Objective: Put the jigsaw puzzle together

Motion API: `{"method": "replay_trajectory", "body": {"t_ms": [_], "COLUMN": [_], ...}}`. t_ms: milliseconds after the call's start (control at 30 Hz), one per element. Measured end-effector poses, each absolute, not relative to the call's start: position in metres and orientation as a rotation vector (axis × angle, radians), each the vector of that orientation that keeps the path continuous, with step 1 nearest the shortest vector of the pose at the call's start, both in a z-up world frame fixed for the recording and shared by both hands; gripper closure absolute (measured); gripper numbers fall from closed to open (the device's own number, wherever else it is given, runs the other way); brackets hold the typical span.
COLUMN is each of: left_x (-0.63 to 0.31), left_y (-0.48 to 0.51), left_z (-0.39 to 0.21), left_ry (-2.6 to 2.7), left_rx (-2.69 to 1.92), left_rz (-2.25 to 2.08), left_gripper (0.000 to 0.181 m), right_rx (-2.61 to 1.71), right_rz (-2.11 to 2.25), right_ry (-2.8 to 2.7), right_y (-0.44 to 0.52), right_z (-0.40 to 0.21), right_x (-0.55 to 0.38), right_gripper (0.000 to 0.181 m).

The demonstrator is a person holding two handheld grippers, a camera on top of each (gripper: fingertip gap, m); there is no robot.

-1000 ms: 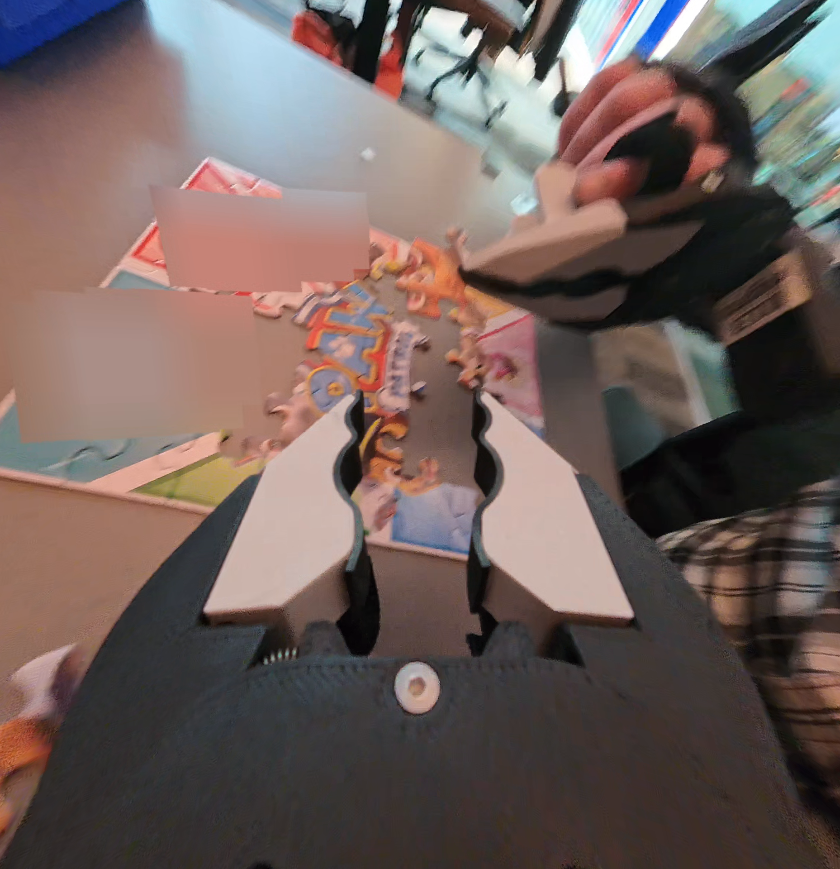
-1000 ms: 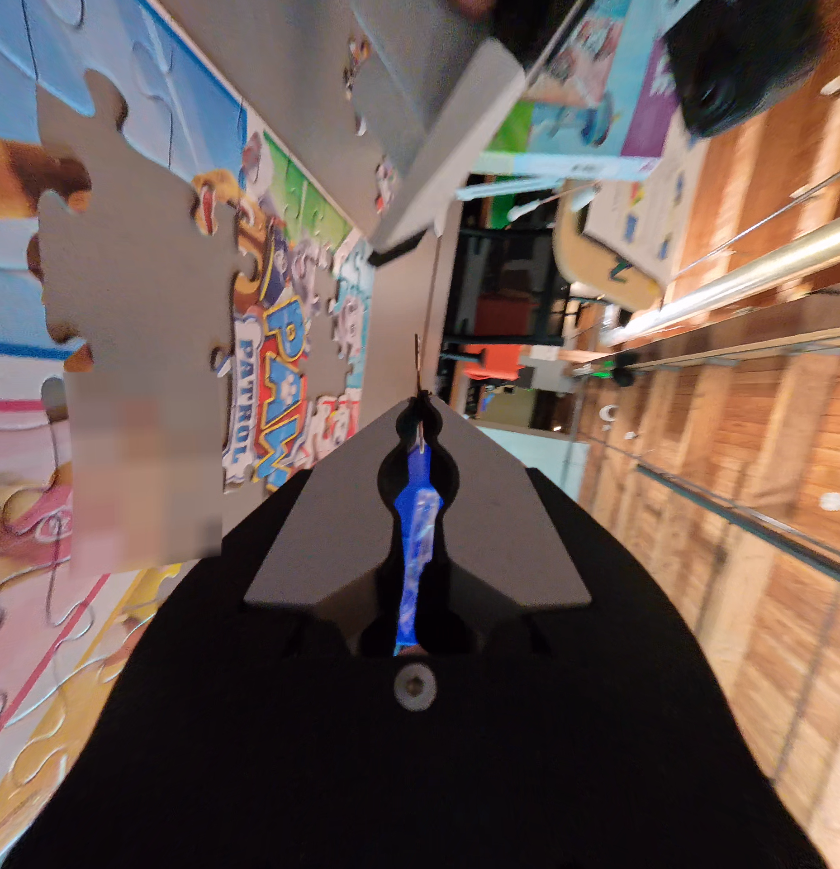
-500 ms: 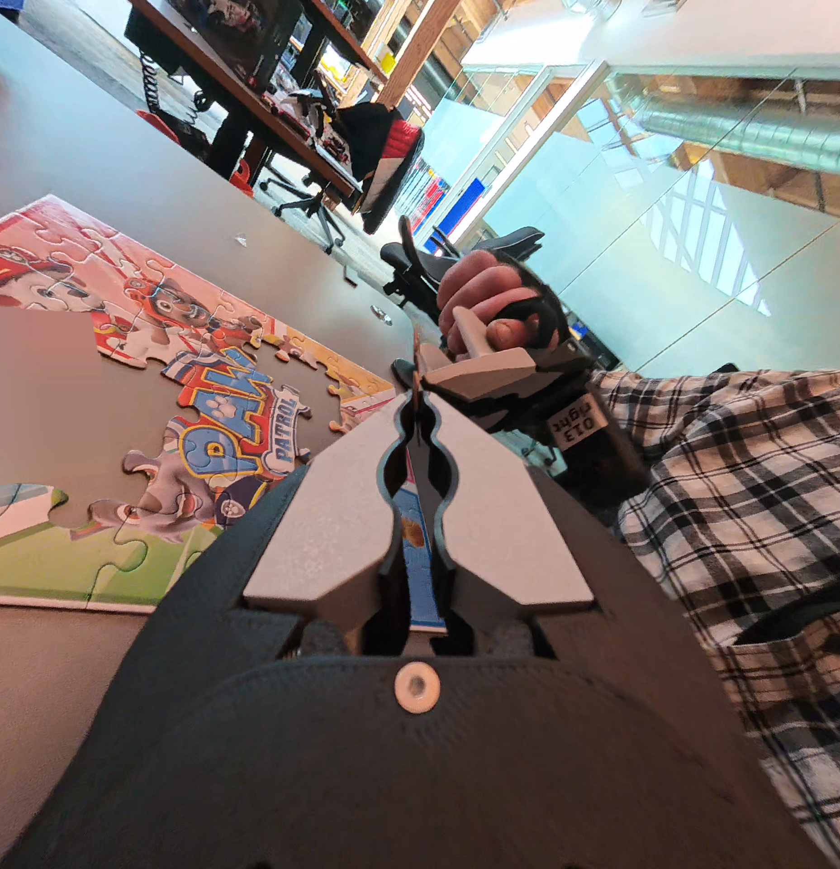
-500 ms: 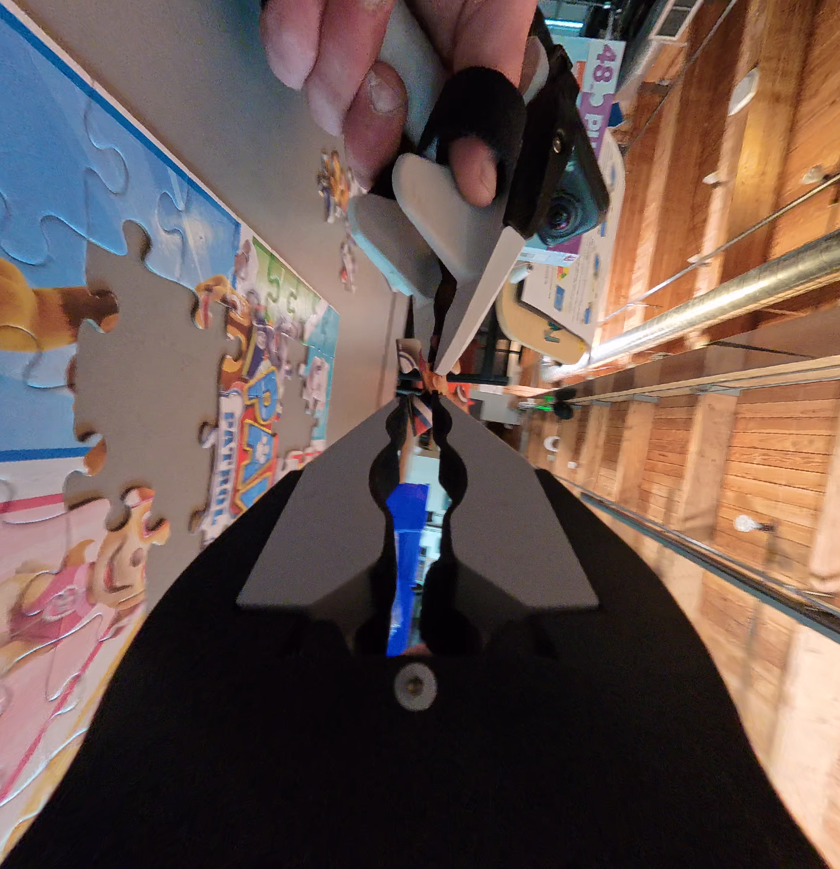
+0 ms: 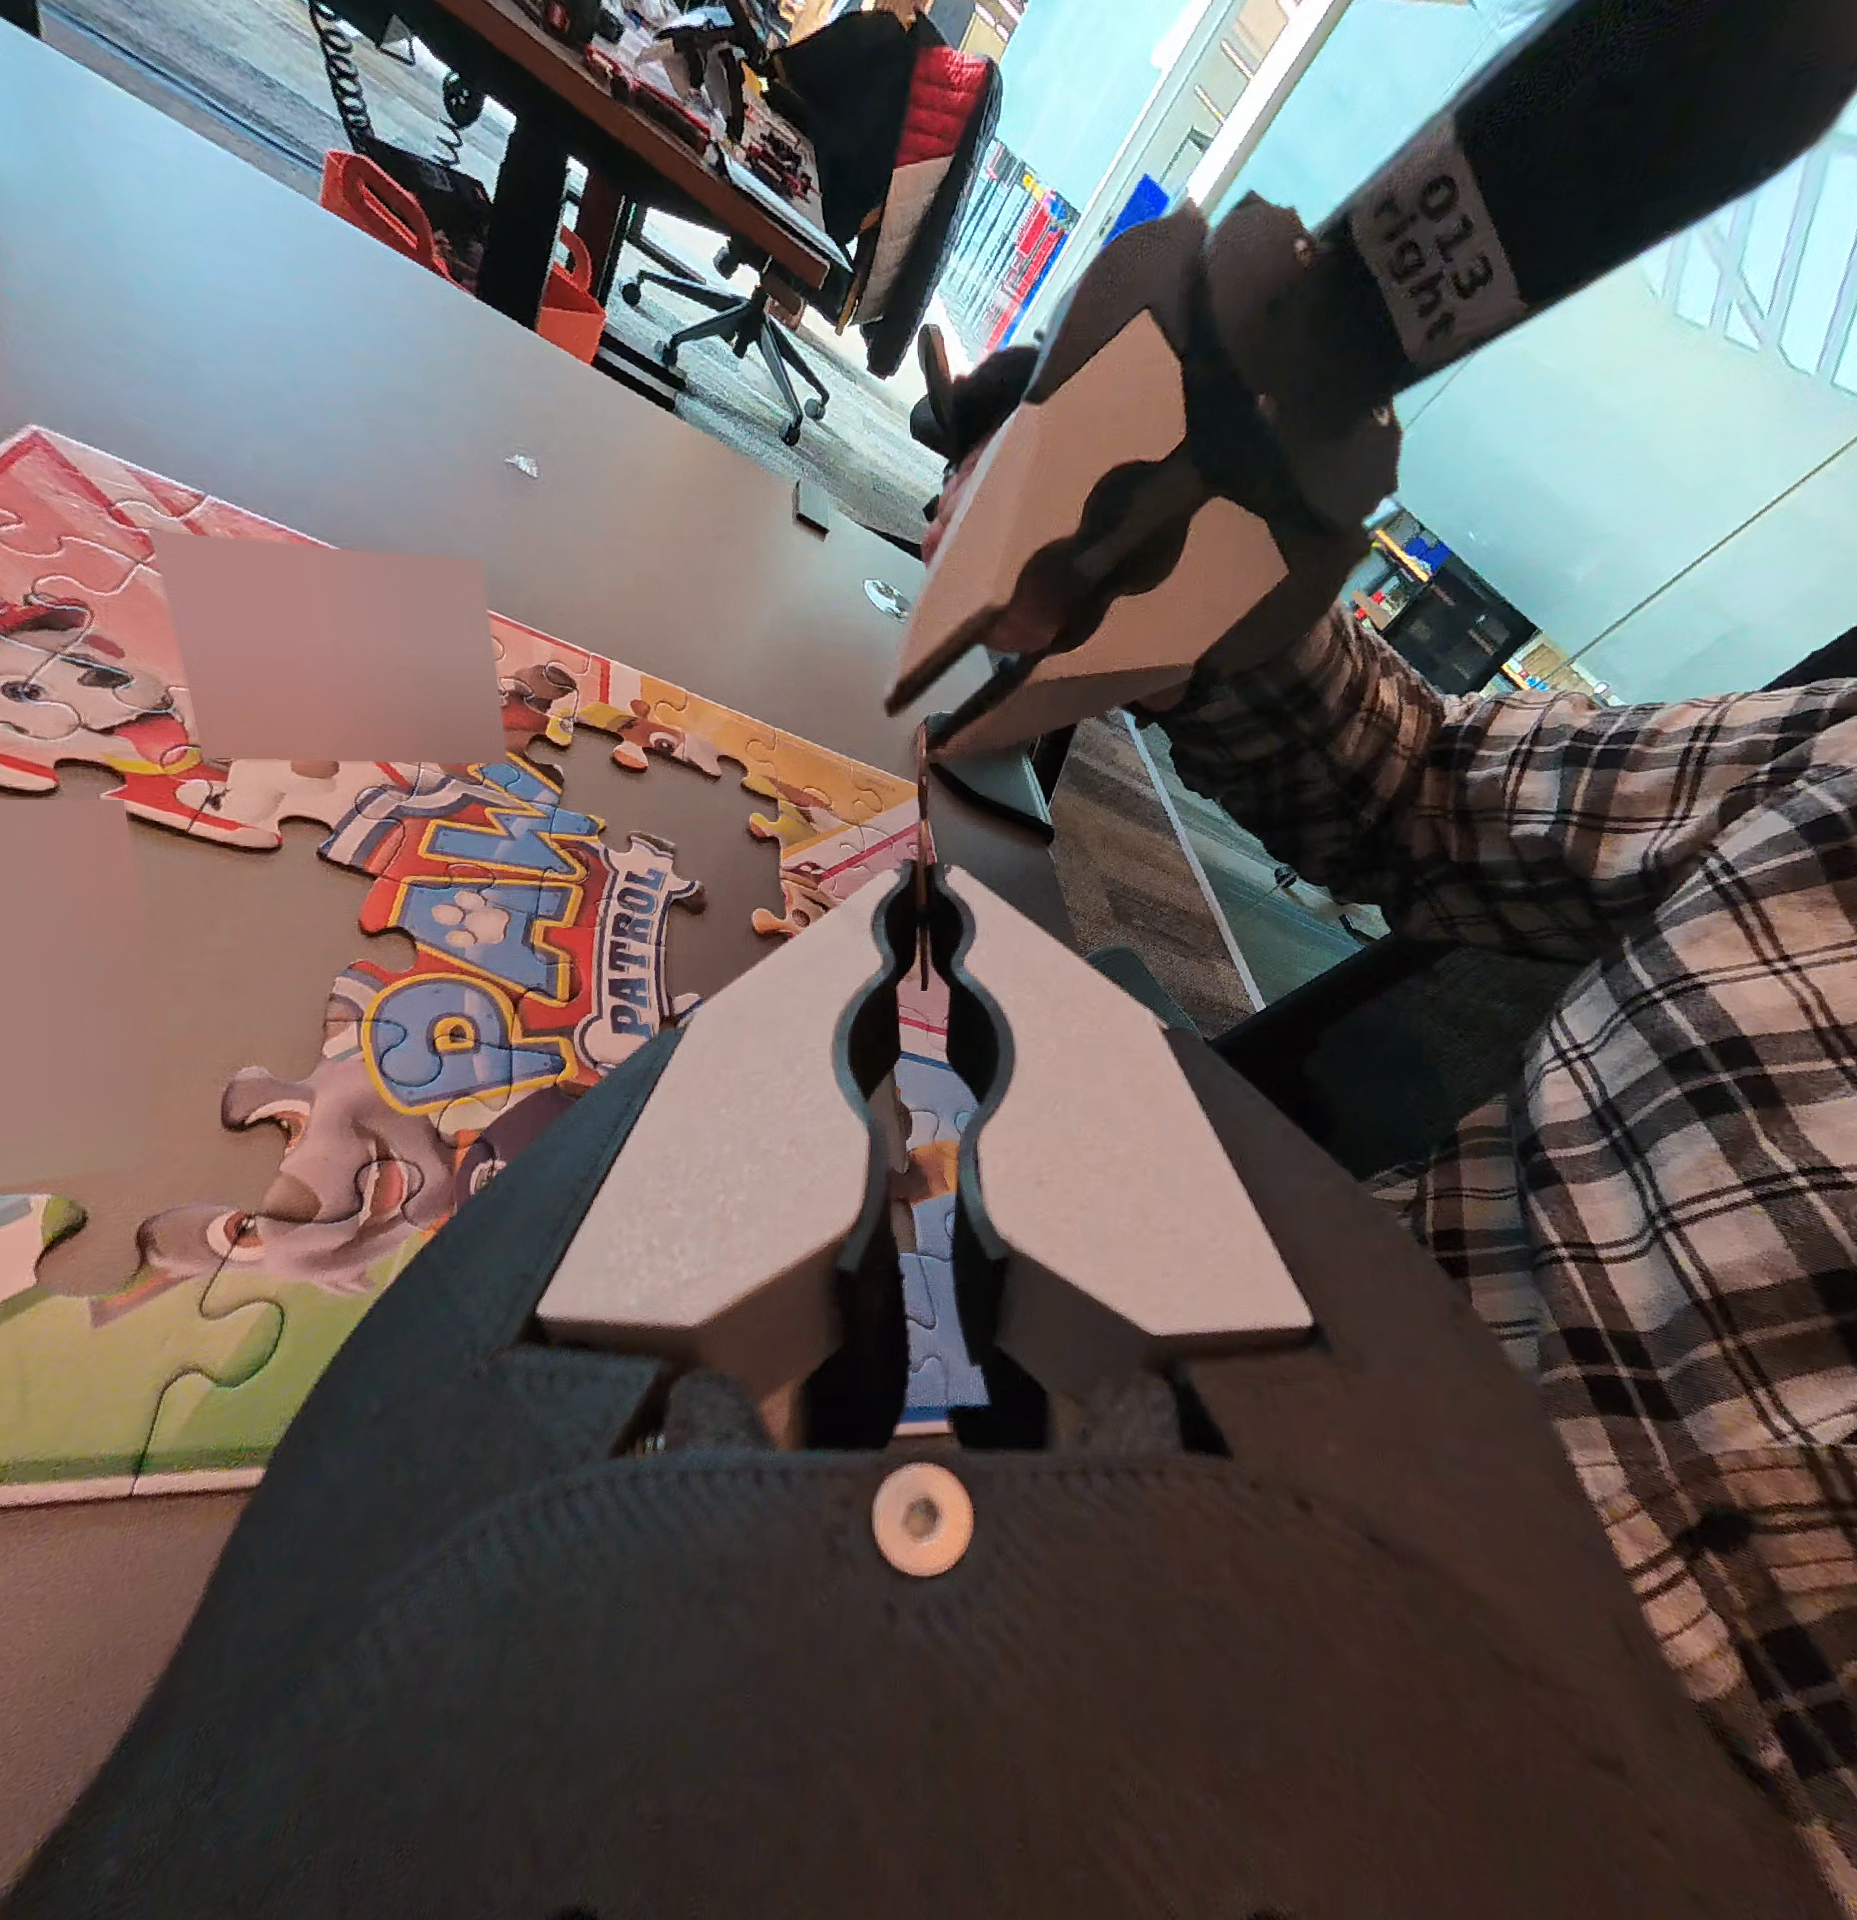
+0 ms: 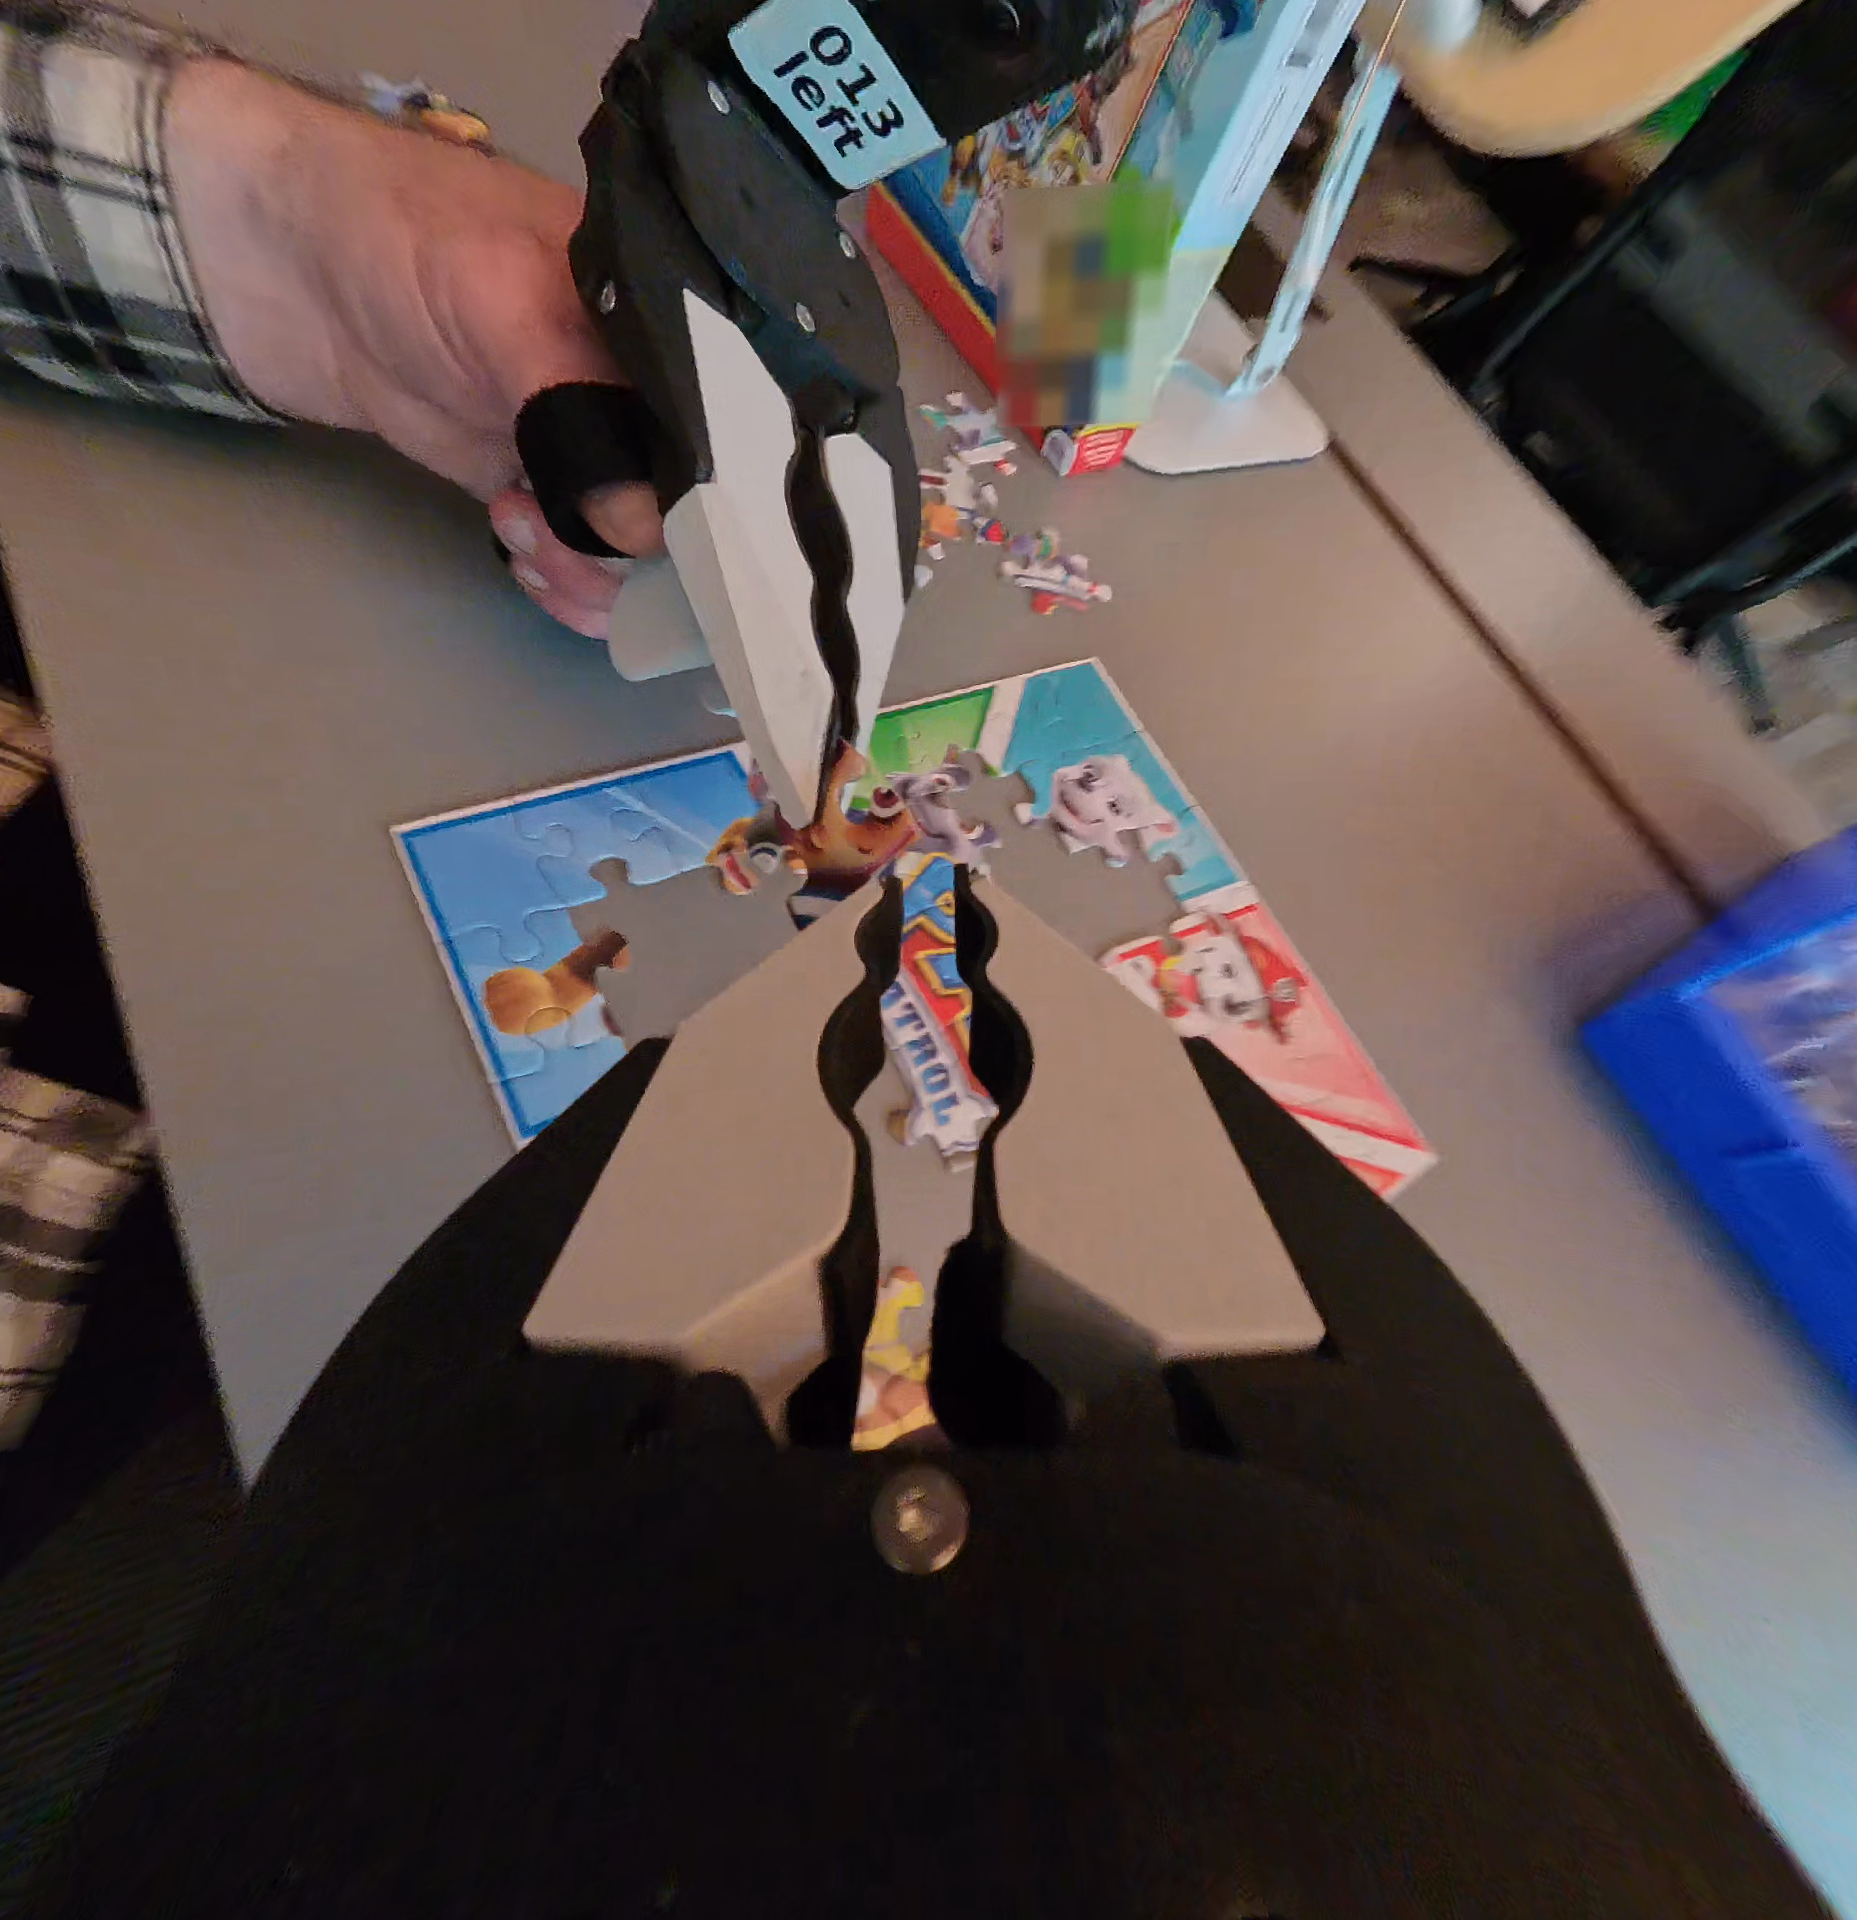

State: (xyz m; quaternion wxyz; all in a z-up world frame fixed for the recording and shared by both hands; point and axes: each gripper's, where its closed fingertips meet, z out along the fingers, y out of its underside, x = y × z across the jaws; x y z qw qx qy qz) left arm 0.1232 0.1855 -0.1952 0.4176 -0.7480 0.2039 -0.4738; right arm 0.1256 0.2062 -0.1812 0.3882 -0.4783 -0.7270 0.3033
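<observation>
A partly assembled cartoon jigsaw puzzle lies flat on the grey table, with gaps in its middle; it also shows in the right wrist view. My left gripper is shut on a loose puzzle piece, held edge-on above the puzzle. In the right wrist view the left gripper grips that brown piece at its tip. My right gripper is slightly open and empty, its tips just short of the piece. It shows in the left wrist view, right above the piece.
Several loose pieces lie on the table beyond the puzzle, next to the puzzle box and a white stand. A blue bin stands at the right. The person's hand and plaid sleeve hold the left gripper. Less than 4 cm separates the two grippers' tips.
The right gripper held the piece, then the left gripper closed on it too. The right gripper has now opened, let go and drawn back above the puzzle.
</observation>
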Motion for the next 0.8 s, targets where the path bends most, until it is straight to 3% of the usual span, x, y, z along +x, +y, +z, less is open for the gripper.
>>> {"method": "replay_trajectory", "body": {"t_ms": [100,600,667,800], "left_x": [0.124,0.125,0.123,0.122], "left_y": [0.185,0.180,0.182,0.181], "left_z": [-0.201,-0.215,-0.214,-0.214], "left_ry": [0.527,0.545,0.527,0.531], "left_rx": [-1.900,-1.979,-1.974,-1.975], "left_rz": [-1.170,-1.215,-1.211,-1.216], "left_gripper": [0.181,0.181,0.181,0.180], "right_rx": [-1.316,-1.561,-1.579,-1.594], "right_rz": [0.848,1.208,1.276,1.287], "right_ry": [-1.908,-1.973,-1.954,-1.942], "right_y": [0.203,0.190,0.188,0.188], "right_z": [-0.195,-0.210,-0.207,-0.208], "right_x": [0.126,0.132,0.131,0.128], "right_gripper": [0.181,0.181,0.168,0.162]}}
